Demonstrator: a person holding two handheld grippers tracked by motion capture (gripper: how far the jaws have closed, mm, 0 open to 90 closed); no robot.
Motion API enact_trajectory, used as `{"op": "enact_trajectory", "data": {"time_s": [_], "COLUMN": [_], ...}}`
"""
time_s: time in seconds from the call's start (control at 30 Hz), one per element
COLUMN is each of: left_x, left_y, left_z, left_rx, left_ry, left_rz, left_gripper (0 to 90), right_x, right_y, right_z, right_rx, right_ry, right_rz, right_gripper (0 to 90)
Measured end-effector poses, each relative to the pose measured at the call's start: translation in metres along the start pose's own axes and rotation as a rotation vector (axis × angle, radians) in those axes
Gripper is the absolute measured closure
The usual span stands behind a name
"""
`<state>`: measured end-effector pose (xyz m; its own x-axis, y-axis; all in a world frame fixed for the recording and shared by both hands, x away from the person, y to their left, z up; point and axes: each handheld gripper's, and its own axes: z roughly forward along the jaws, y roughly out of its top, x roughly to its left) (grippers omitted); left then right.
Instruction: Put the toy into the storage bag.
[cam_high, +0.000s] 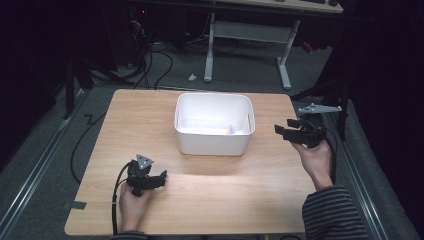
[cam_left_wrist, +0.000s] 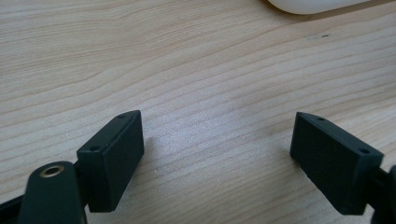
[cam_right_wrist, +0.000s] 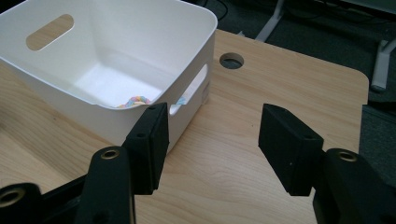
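Your right tool (cam_high: 281, 131) is hovering at the right side of the worktop (cam_high: 215, 200), just beside the white bin (cam_high: 212, 142) and apart from it, with its jaws pointing toward the bin's right wall. In the right gripper view the tool (cam_right_wrist: 212, 140) is standing with its jaws partly apart and nothing between them but bare wood. The white bin (cam_right_wrist: 116, 46) is sitting near the middle of the worktop, toward the far edge, upright and open at the top. A small multicoloured thing (cam_high: 230, 129) is lying on the bin's floor, close to its right wall; in the right gripper view this thing (cam_right_wrist: 134, 101) is peeking over the near rim, too small to tell what it is.

Your left tool (cam_high: 161, 178) is resting low at the near left of the worktop, well apart from the bin. In the left gripper view the tool (cam_left_wrist: 217, 140) is spreading its jaws wide over plain wood, gripping nothing
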<state>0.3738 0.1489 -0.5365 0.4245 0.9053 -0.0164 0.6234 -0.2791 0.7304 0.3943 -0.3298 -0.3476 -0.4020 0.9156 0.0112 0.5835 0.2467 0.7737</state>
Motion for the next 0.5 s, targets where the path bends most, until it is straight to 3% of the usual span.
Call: {"op": "enact_trajectory", "data": {"time_s": [0.5], "left_x": [0.000], "left_y": [0.000], "left_z": [0.000], "left_rx": [0.000], "left_ry": [0.000], "left_rz": [0.000], "left_gripper": [17.8], "right_x": [-0.006], "right_y": [-0.025], "right_z": [-0.035], "right_rx": [-0.049], "right_ry": [-0.008], "right_rz": [0.017], "right_gripper": [43.4]}}
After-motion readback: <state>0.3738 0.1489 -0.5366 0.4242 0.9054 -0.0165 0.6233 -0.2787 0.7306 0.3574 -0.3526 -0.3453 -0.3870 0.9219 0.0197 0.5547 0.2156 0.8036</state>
